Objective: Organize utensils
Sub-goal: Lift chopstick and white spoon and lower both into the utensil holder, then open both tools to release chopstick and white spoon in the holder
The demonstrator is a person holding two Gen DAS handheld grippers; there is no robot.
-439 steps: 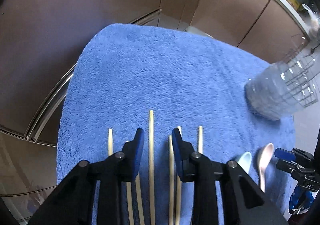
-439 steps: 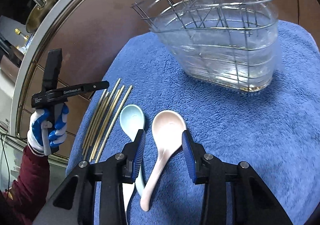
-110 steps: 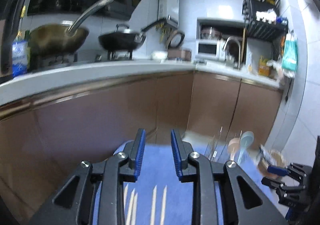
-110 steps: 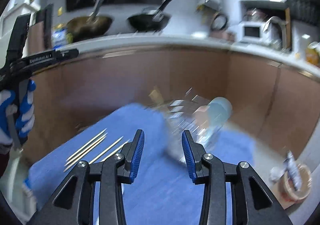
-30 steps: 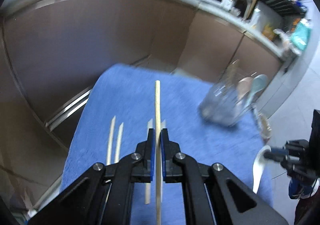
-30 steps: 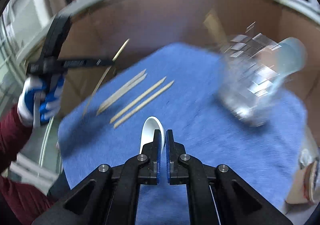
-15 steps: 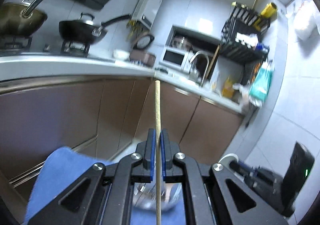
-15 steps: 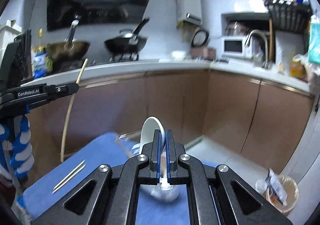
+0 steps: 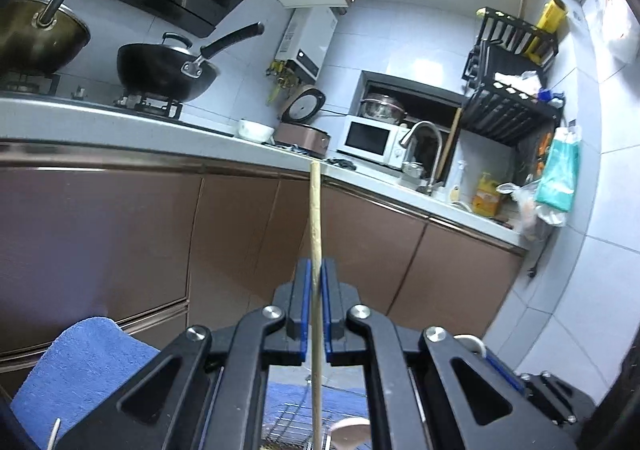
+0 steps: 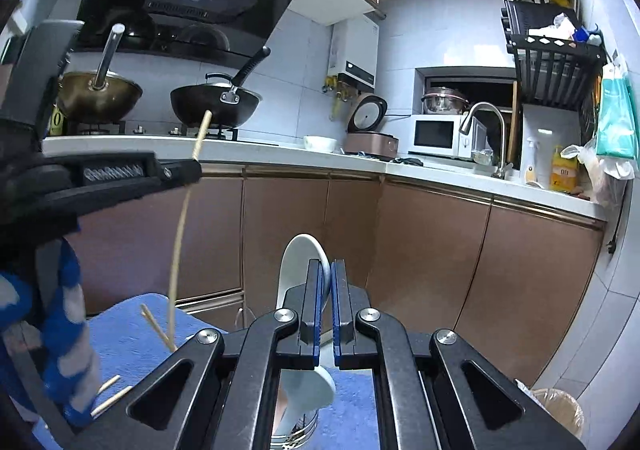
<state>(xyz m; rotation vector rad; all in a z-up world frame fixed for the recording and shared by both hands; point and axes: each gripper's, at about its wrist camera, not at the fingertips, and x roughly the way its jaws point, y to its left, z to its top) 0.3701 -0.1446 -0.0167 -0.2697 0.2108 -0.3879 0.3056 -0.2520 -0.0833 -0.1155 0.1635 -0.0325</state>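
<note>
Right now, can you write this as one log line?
left claw: shut on chopstick | right claw: shut on spoon | both above holder

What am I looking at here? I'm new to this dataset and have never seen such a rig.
No robot: a person holds a two-finger gripper in each hand, each with a fisheye camera looking along its fingers. The left gripper is shut on a wooden chopstick, held upright. The right gripper is shut on a white spoon. Its view also shows the left gripper from the side. Below lie a blue towel, more chopsticks and a wire utensil basket, with kitchen counters behind.
</note>
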